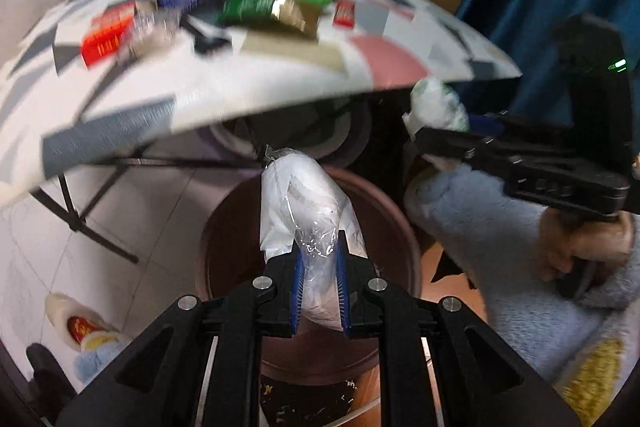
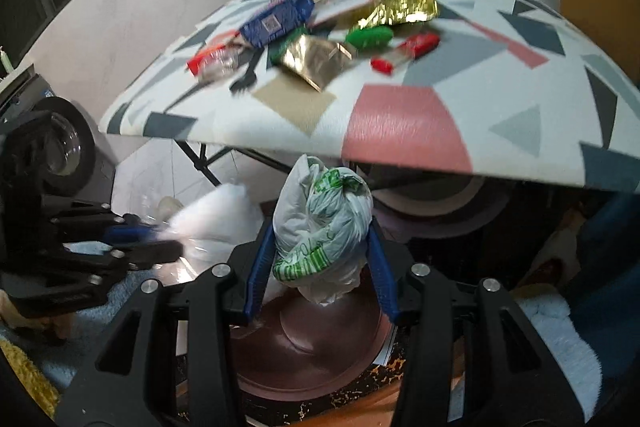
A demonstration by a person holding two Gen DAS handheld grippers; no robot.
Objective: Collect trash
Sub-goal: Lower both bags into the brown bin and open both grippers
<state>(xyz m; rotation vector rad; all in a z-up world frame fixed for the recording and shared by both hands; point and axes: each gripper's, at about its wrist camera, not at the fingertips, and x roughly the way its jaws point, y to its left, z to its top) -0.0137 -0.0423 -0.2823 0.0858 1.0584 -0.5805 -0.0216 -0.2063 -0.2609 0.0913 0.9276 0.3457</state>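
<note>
So the trash first: I had a clear crinkly plastic bag with white paper inside (image 1: 308, 215) pinched between the blue pads of the left gripper (image 1: 320, 263), jaws nearly together and clamped on it. It hung right above the round reddish-brown plastic bin (image 1: 400, 227) on the floor. On the other side, the right gripper (image 2: 320, 259) was clamped on a knotted white plastic bag with green print (image 2: 320, 227), jaws partway apart because the bundle was fat. That one was also over the bin, whose smooth brown inside (image 2: 320, 347) filled the bottom of the right wrist view.

Both grippers were near each other. From the left camera I could see the right one off to the side with the person's hand (image 1: 588, 247) on its handle and a fluffy pale blue sleeve (image 1: 500, 227) below it.

Above and behind all this was the edge of the table with the white cloth covered in grey and pink geometric shapes (image 2: 400, 123). More stuff lay on it: a blue carton (image 2: 276, 17), a crumpled gold foil wrapper (image 2: 400, 11), a green packet (image 2: 368, 37), a red wrapper (image 2: 416, 45). It was all a bit blurry.
</note>
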